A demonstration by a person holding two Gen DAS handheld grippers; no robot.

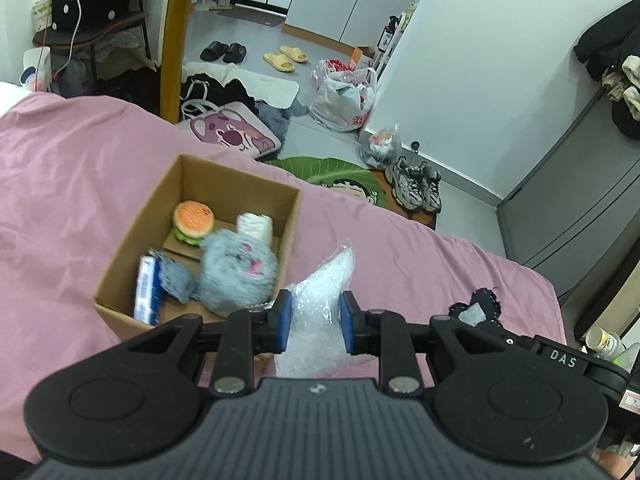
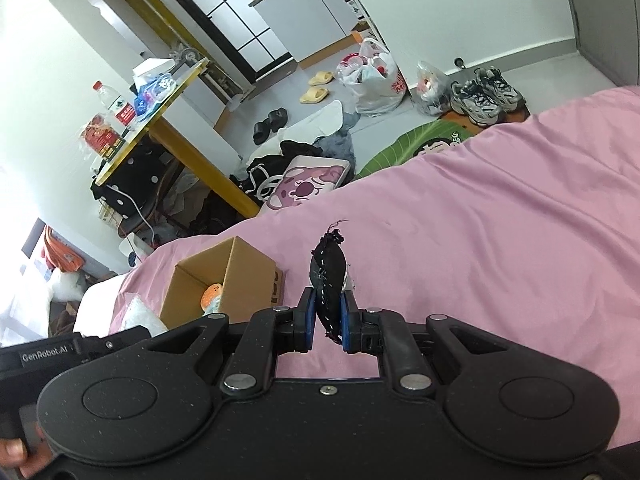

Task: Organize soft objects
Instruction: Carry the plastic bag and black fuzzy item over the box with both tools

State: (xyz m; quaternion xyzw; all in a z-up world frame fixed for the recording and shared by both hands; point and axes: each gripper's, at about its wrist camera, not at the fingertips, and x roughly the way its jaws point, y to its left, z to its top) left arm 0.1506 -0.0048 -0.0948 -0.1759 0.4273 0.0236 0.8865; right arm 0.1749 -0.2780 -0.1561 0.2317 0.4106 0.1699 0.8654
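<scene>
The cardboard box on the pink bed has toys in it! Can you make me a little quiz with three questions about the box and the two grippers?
1. True or false: the burger toy lies inside the cardboard box.
2. What does the right gripper hold? A) a black stitched fabric piece B) a yellow slipper C) a water bottle
3. Fill in: the left gripper is open over a crinkly clear ______ bag on the pink bedsheet.

Key
1. True. It sits at the back, behind the fluffy grey plush.
2. A. The gripper is shut on it.
3. Plastic.
</scene>
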